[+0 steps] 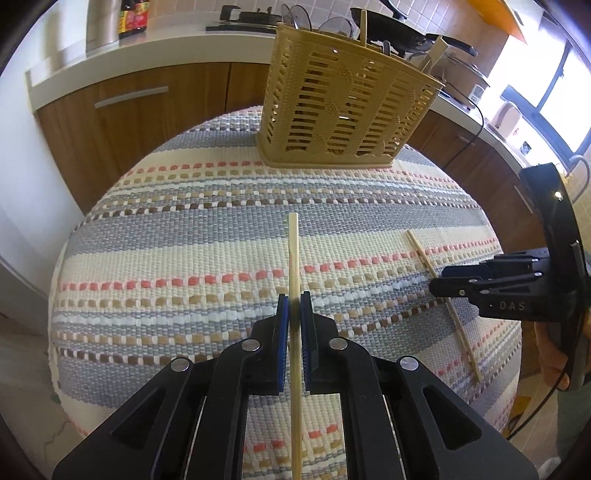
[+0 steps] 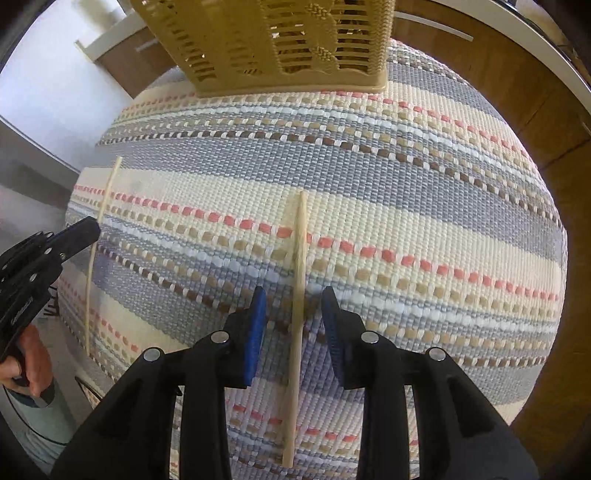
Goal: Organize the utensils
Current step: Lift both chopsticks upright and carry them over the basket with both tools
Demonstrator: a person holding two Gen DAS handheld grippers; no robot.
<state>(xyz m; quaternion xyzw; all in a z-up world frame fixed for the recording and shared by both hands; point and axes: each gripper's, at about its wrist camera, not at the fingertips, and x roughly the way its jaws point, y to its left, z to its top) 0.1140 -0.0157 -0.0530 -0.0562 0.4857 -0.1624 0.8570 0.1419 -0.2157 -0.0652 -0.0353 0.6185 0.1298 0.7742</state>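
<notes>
My left gripper [image 1: 294,301] is shut on a wooden chopstick [image 1: 294,258], whose tip points toward the tan slotted utensil basket [image 1: 343,110] at the far side of the table. A second chopstick [image 2: 300,258] lies on the striped woven cloth [image 2: 406,192]. My right gripper [image 2: 293,295] is open, its blue pads on either side of that chopstick, low over it. In the left wrist view the right gripper [image 1: 437,282] sits over the second chopstick [image 1: 421,251]. The left gripper [image 2: 92,225] and its chopstick [image 2: 107,192] show at the left of the right wrist view.
The basket [image 2: 295,40] holds several utensils. Behind the table runs a white counter [image 1: 166,48] with wooden cabinets [image 1: 147,110], a bottle [image 1: 133,16], pans and a kettle [image 1: 506,114]. The cloth [image 1: 184,240] covers a small table with edges close on all sides.
</notes>
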